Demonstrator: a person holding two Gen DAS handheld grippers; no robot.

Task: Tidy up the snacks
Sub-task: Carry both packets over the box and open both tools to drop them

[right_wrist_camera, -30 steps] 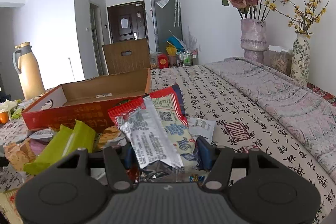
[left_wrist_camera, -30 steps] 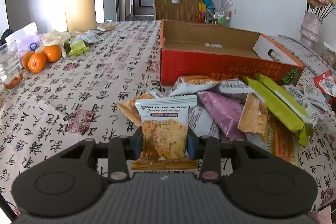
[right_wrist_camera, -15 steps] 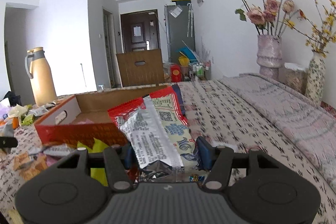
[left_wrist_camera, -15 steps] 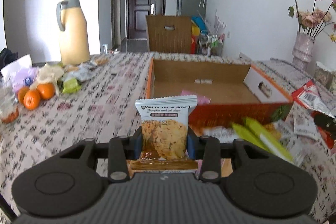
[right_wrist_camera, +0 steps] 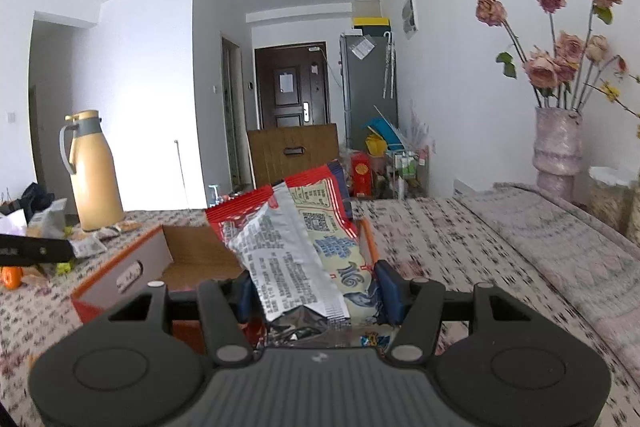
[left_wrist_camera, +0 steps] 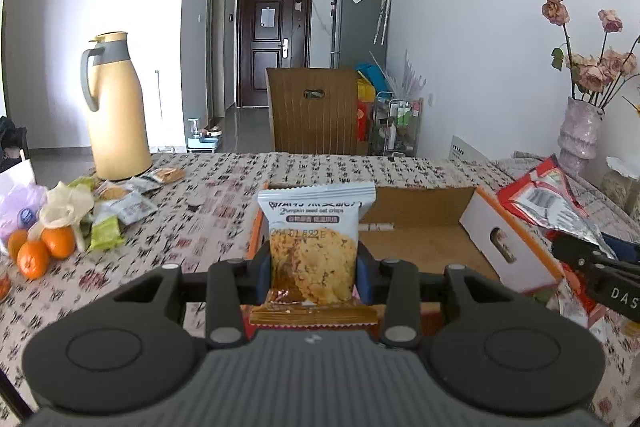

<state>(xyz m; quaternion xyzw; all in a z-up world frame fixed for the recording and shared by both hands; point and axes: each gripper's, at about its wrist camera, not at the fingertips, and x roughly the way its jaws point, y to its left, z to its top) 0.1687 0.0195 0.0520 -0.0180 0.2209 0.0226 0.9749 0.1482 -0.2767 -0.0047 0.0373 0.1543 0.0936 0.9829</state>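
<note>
My left gripper (left_wrist_camera: 314,273) is shut on a pumpkin seed oat crisp packet (left_wrist_camera: 314,239), held upright above the near left edge of the open orange cardboard box (left_wrist_camera: 424,227). My right gripper (right_wrist_camera: 316,287) is shut on red and silver snack packets (right_wrist_camera: 288,251) above the right end of the cardboard box (right_wrist_camera: 120,279). From the left wrist view, the right gripper (left_wrist_camera: 592,263) and its snack packets (left_wrist_camera: 548,197) show at the right edge. In the right wrist view the left gripper's finger (right_wrist_camera: 36,249) juts in at the left edge.
A tan thermos jug (left_wrist_camera: 114,107), oranges (left_wrist_camera: 44,247) and loose small packets (left_wrist_camera: 124,203) sit on the patterned tablecloth at the left. Vases of dried roses (right_wrist_camera: 558,143) stand at the right. A wooden chair back (left_wrist_camera: 314,111) rises behind the table.
Both grippers rose with their packets and moved forward over the box. The snack pile on the table dropped out of view beneath them. Both grips stayed the same.
</note>
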